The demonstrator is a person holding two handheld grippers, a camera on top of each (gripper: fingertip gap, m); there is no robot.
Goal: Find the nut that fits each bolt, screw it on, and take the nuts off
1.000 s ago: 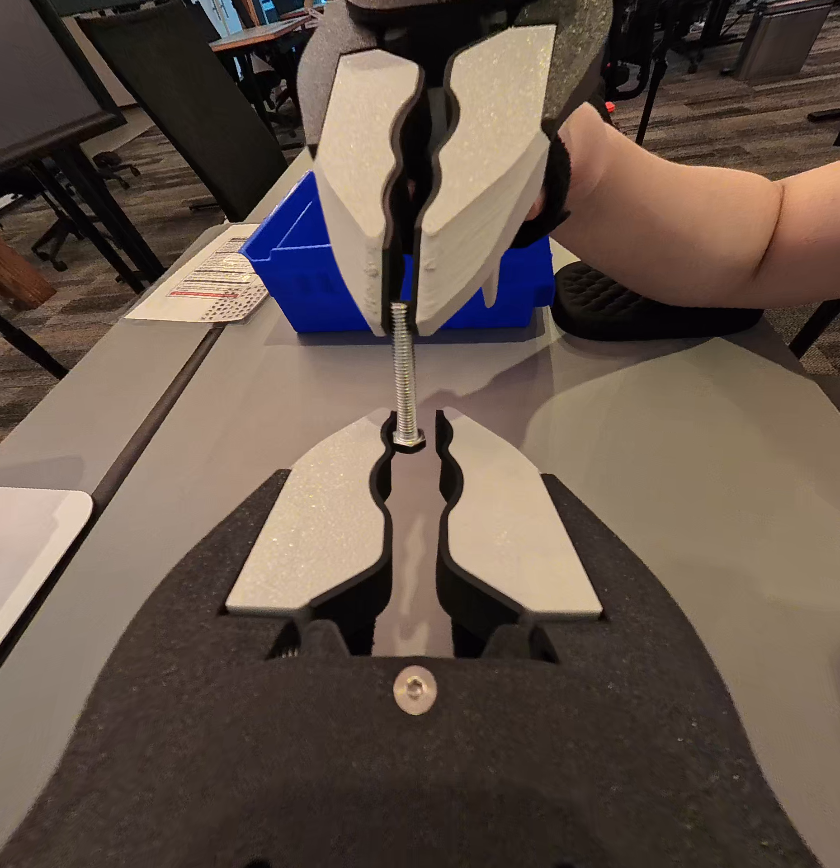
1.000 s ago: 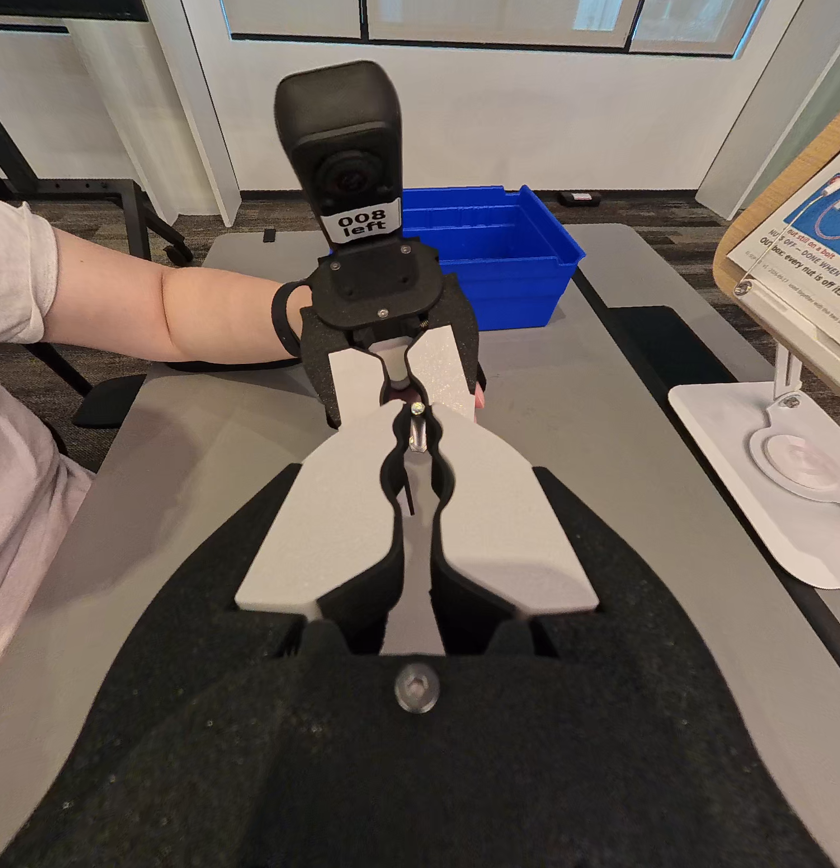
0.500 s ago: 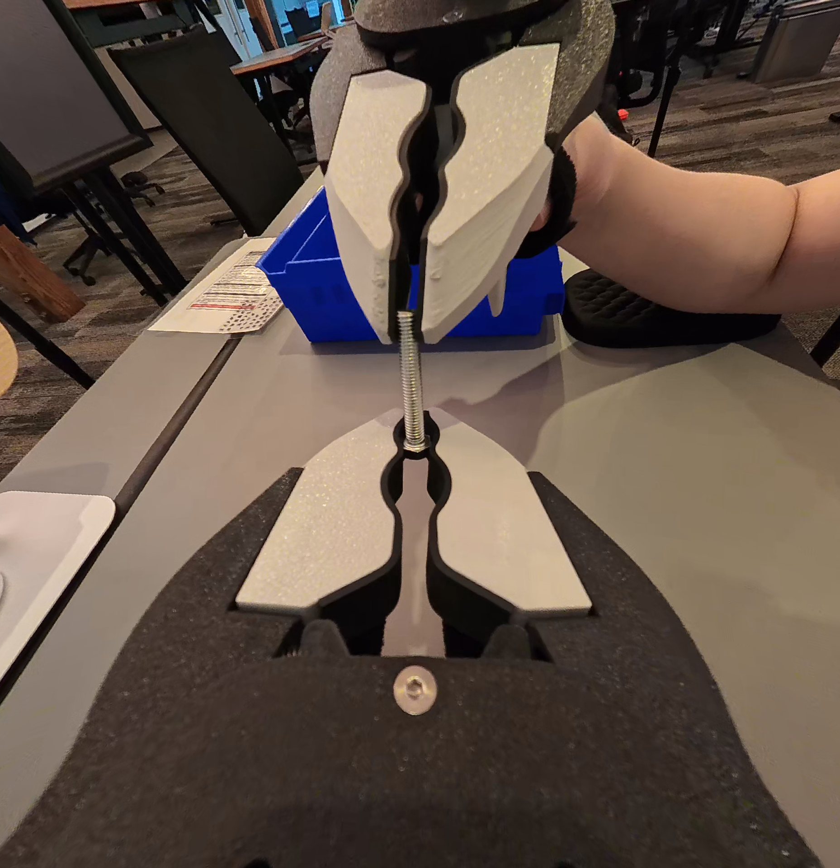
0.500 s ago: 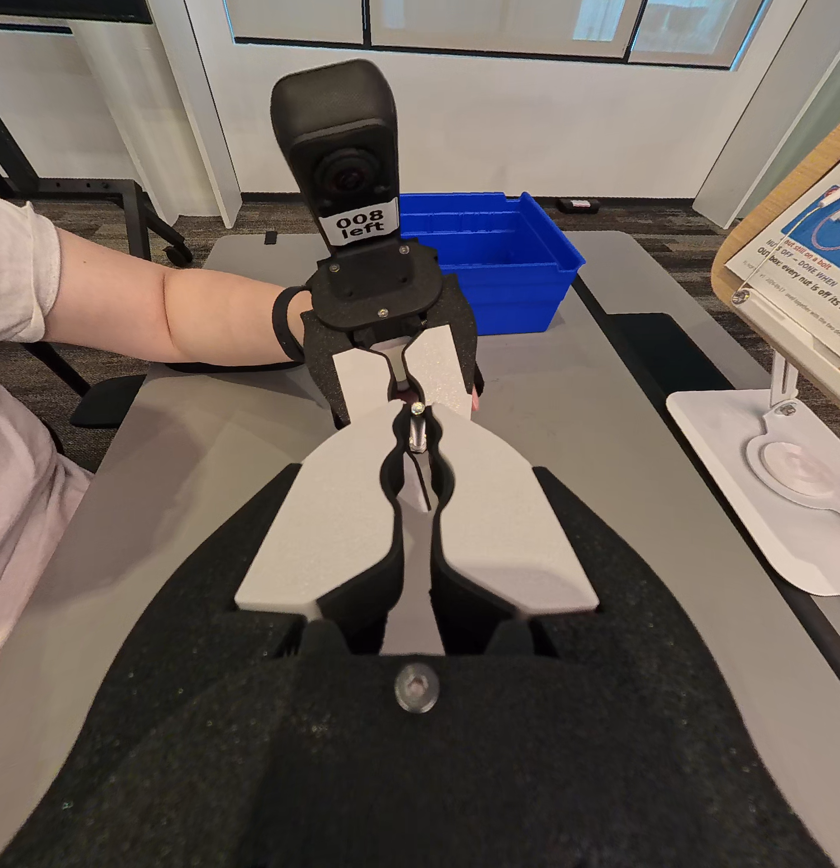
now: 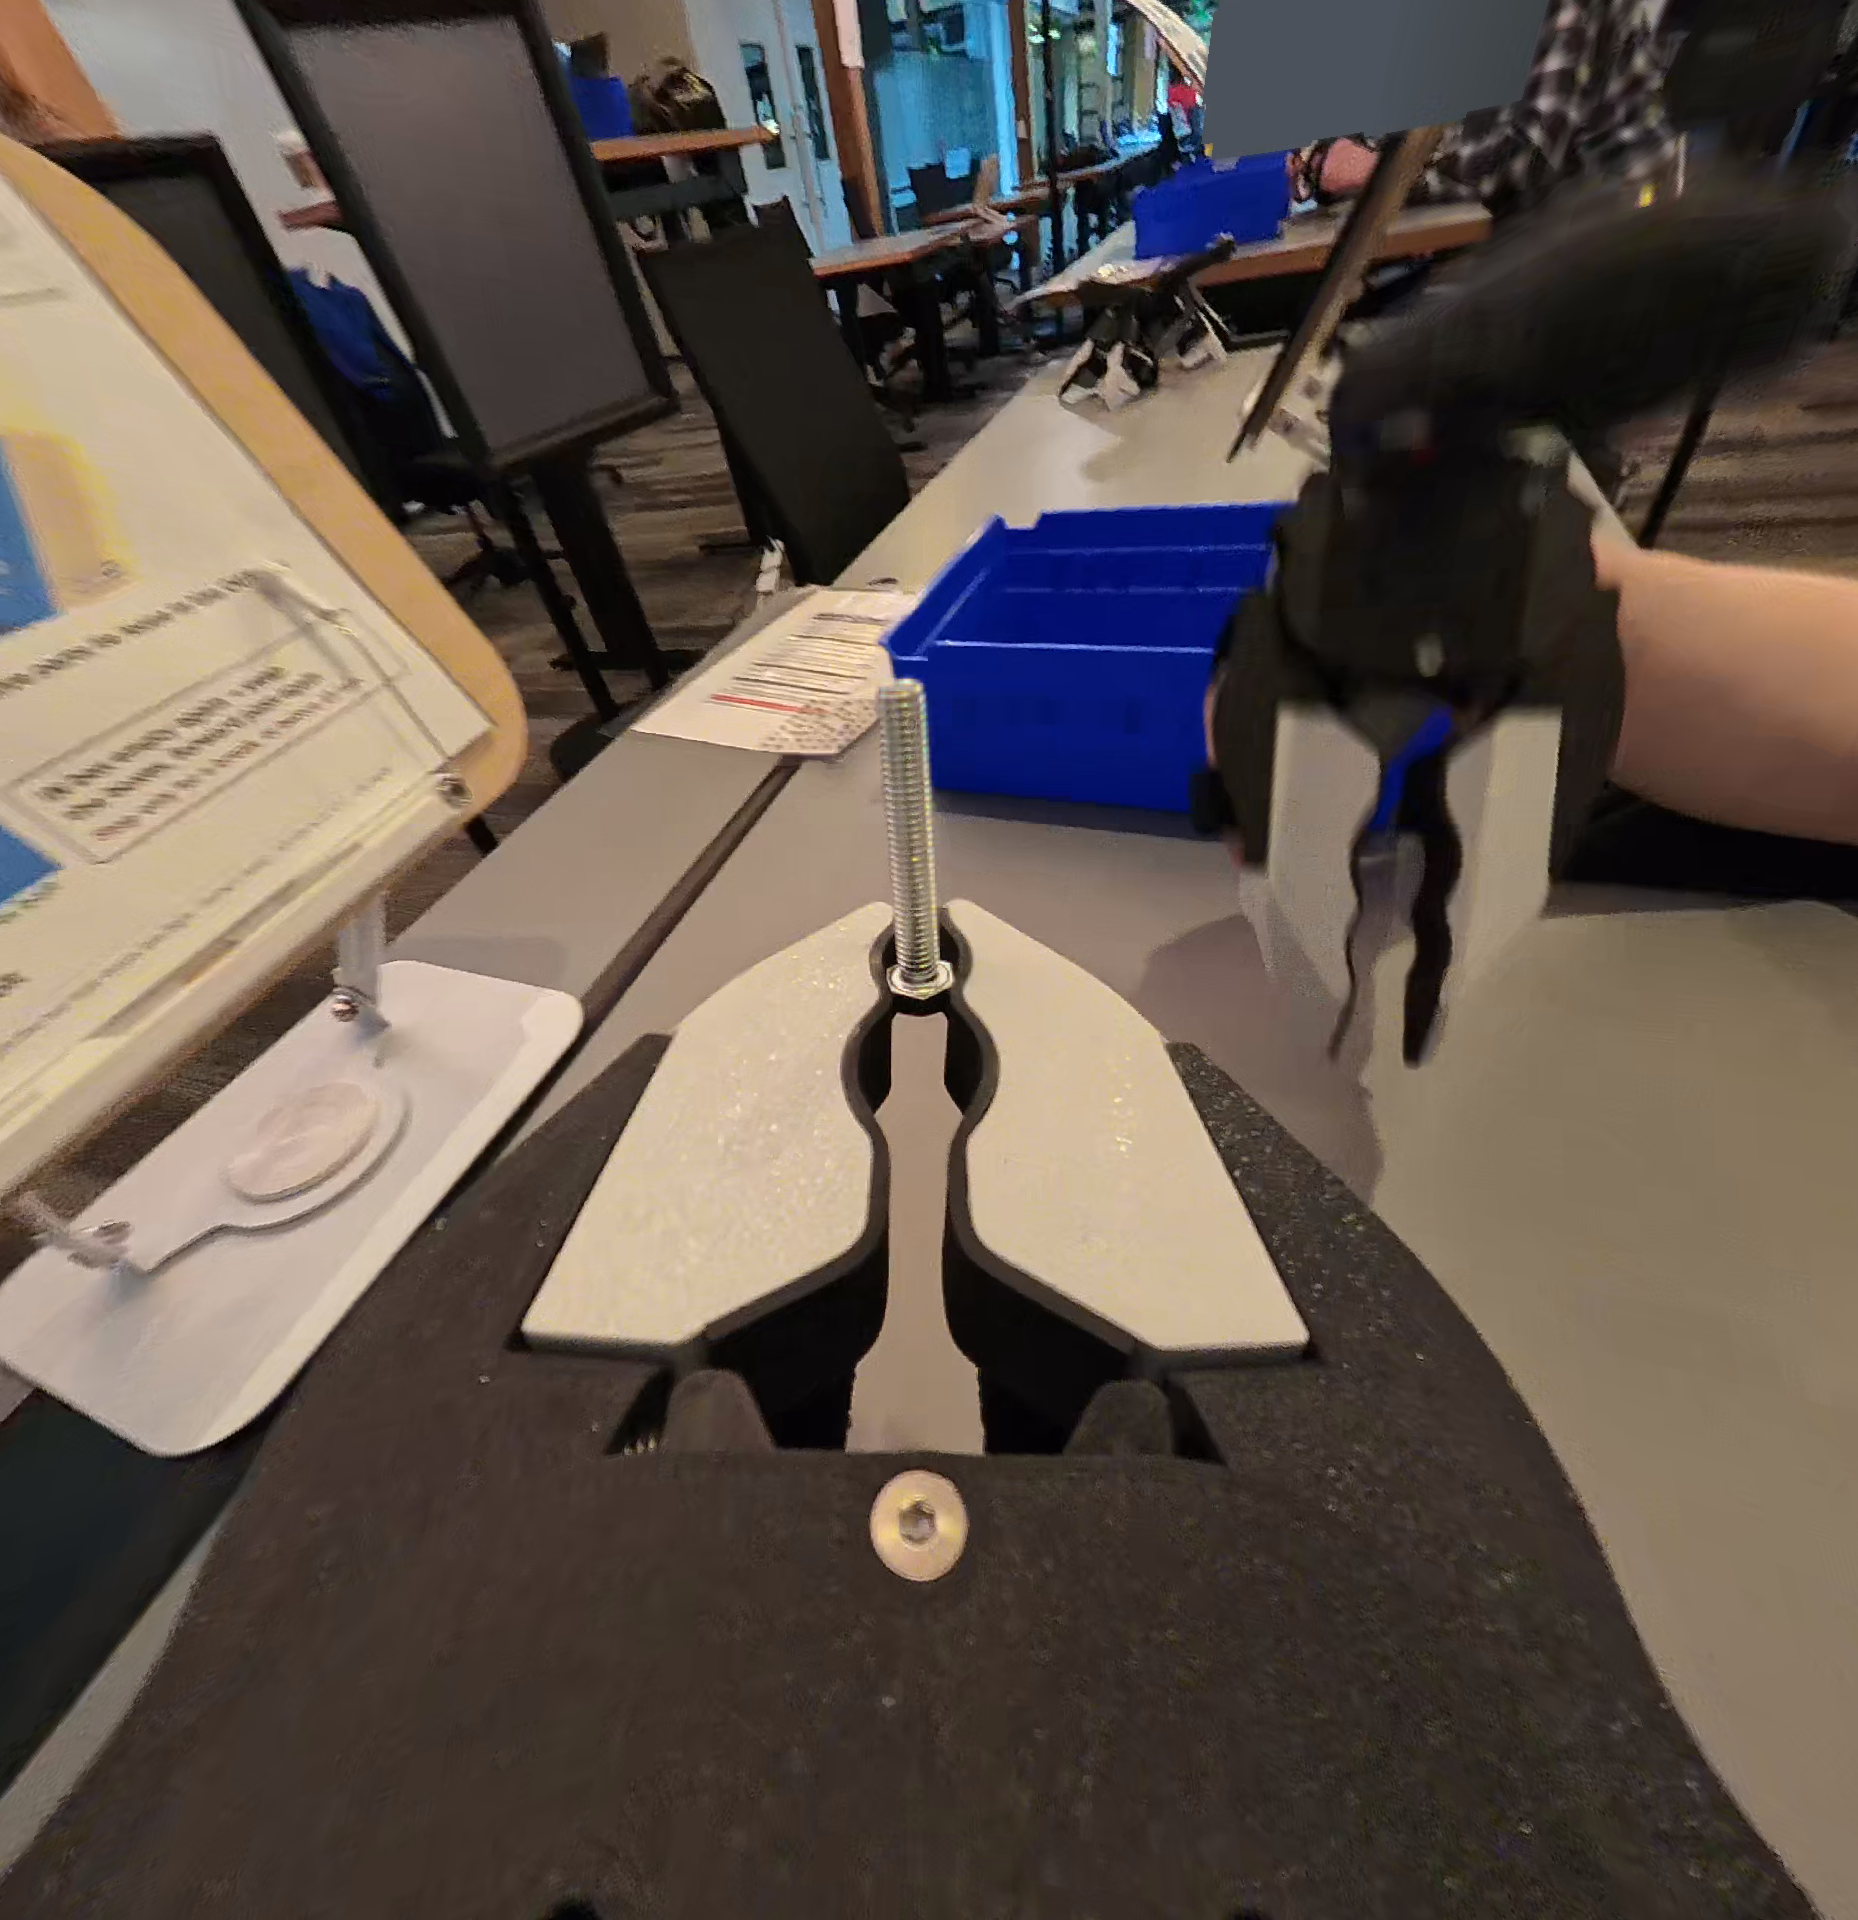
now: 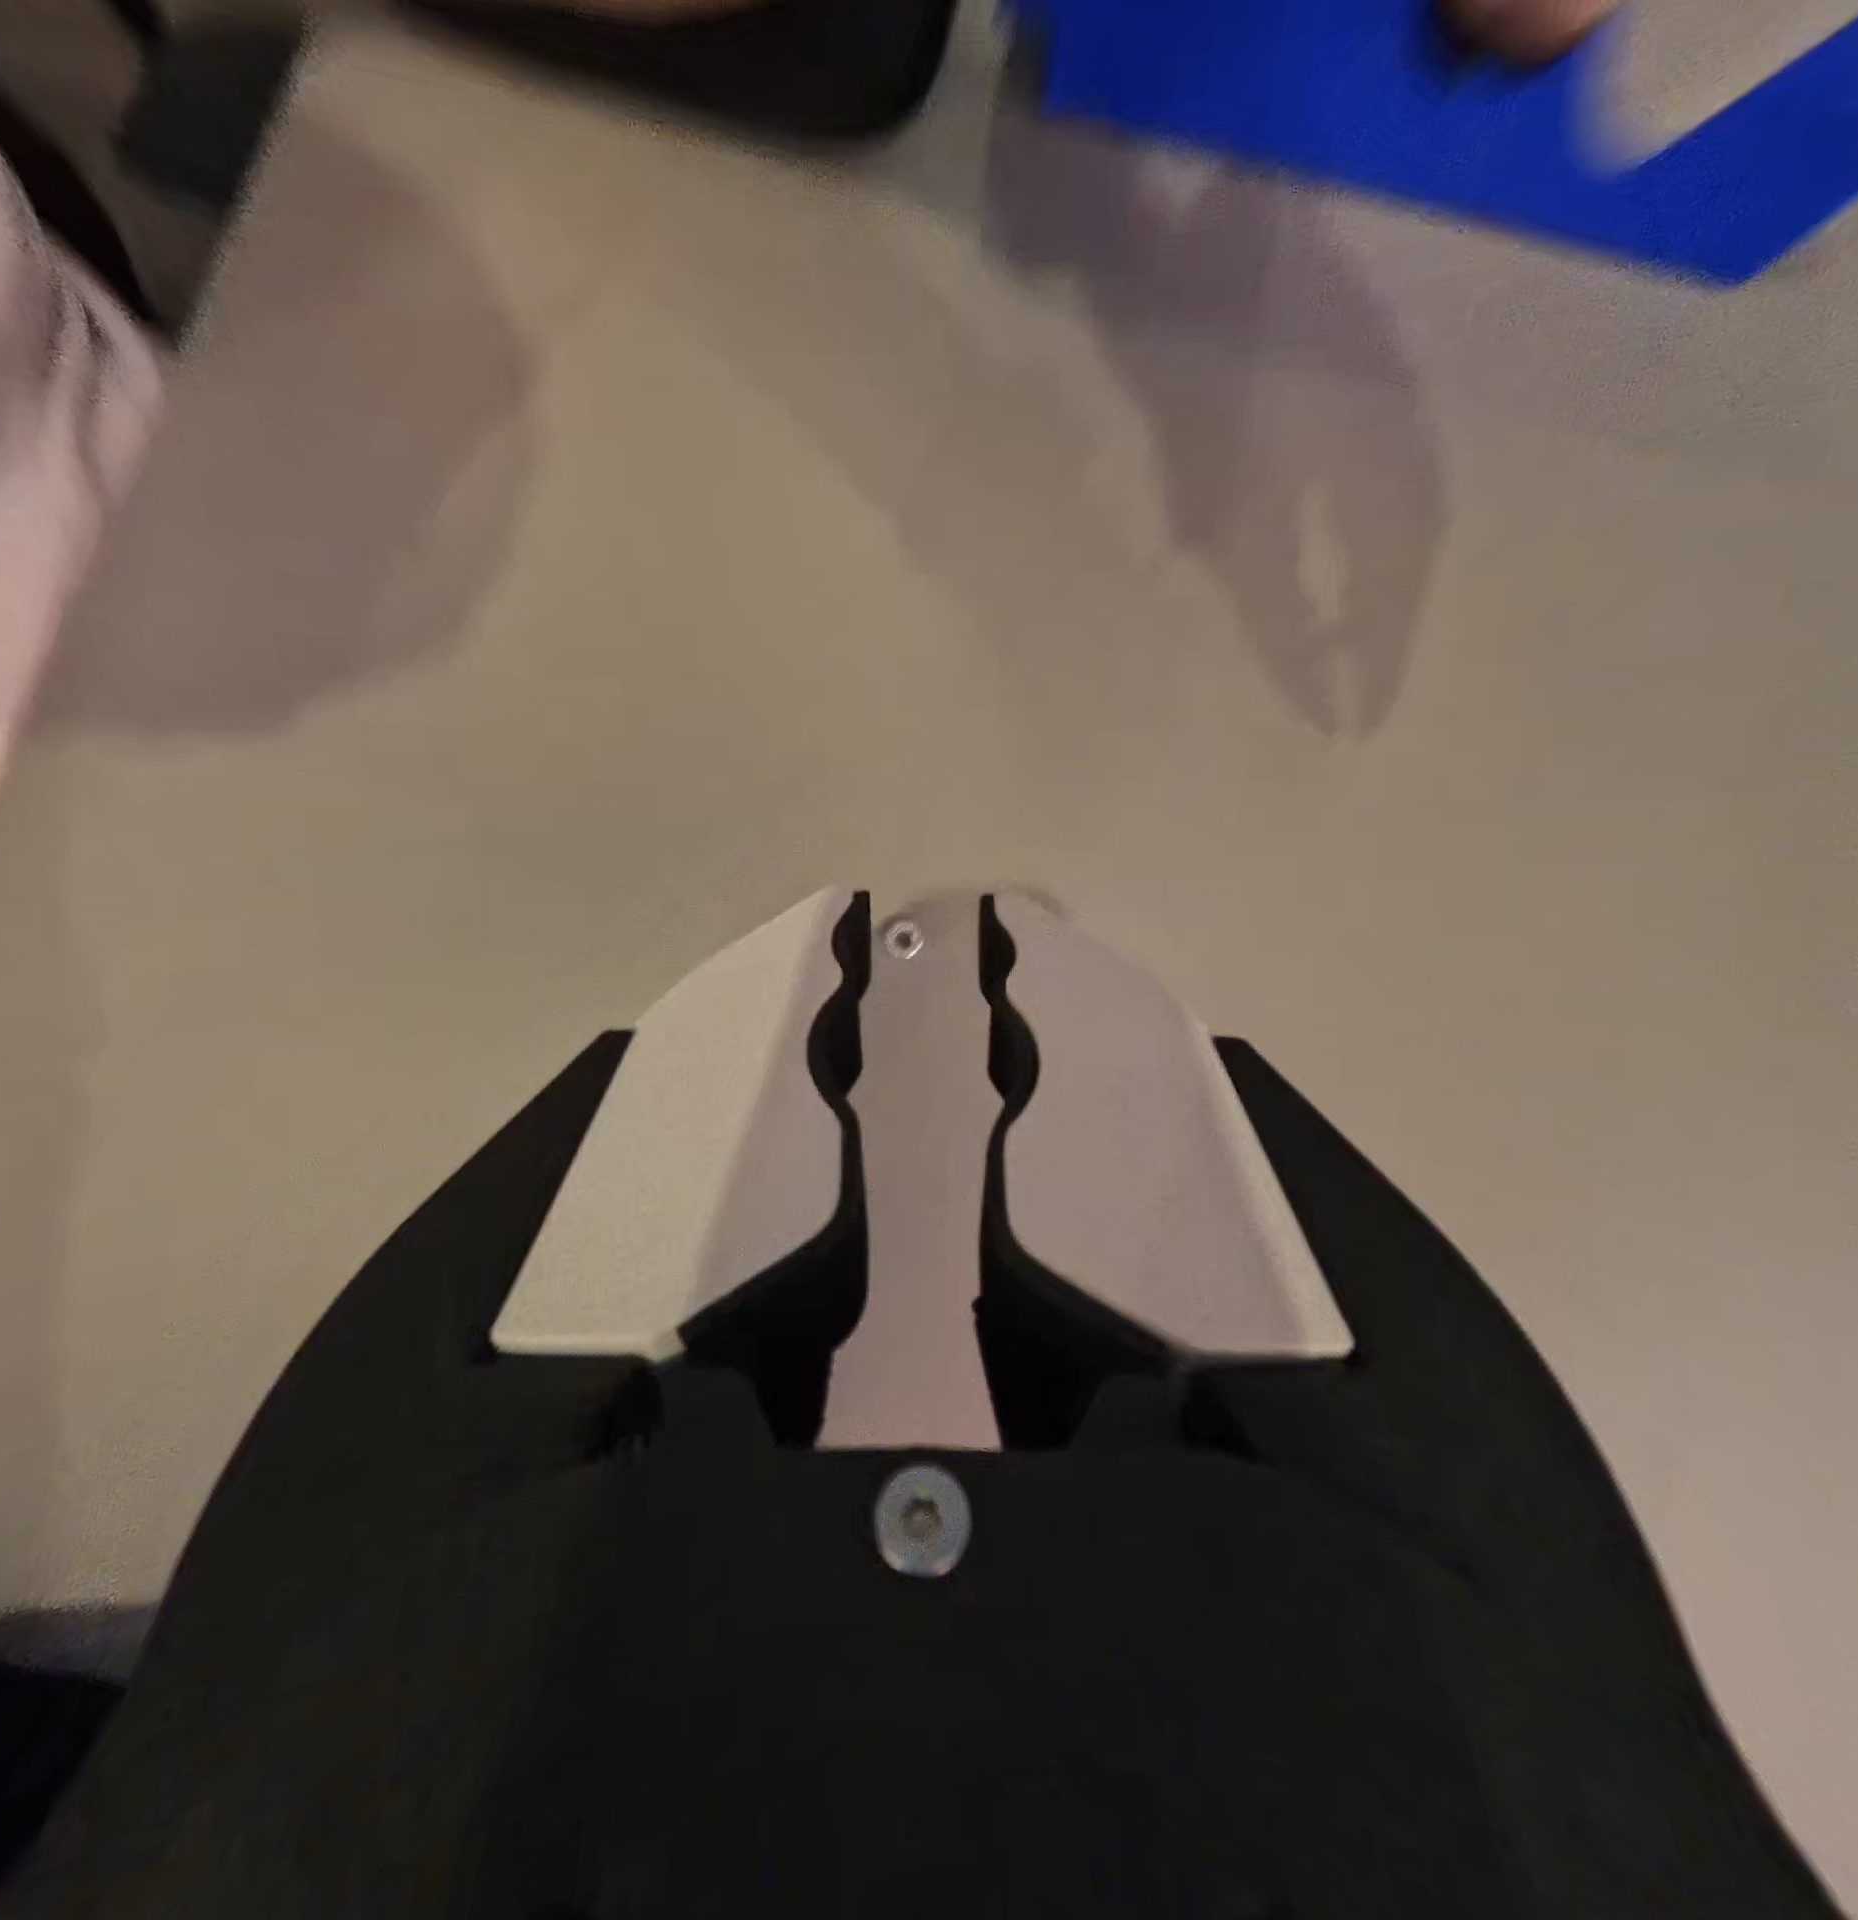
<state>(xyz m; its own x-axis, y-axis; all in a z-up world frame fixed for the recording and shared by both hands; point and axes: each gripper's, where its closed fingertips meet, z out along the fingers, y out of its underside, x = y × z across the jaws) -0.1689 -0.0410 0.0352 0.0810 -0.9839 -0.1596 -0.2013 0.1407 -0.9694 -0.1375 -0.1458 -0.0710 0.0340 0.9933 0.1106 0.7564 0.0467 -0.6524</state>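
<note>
- Left gripper (image 5: 920, 961): fingers closed on the head end of the bolt (image 5: 904, 821), clamped at the tips
- Bolt: long axis upright in the left wrist view, threaded end toward 12 o'clock, bare of any nut above the grip
- Right gripper (image 6: 917, 909): tips narrowly parted and pointed down at the grey table (image 6: 696, 675); a small nut (image 6: 904, 940) lies on the table between them, not gripped
- Blue bin (image 5: 1081, 665): at 1 o'clock from the bolt, near
- Step judged in hand: nut off the bolt and set down
- Next move calls for either closing on this nut or picking a fresh one; motion blur leaves that undecided
</note>
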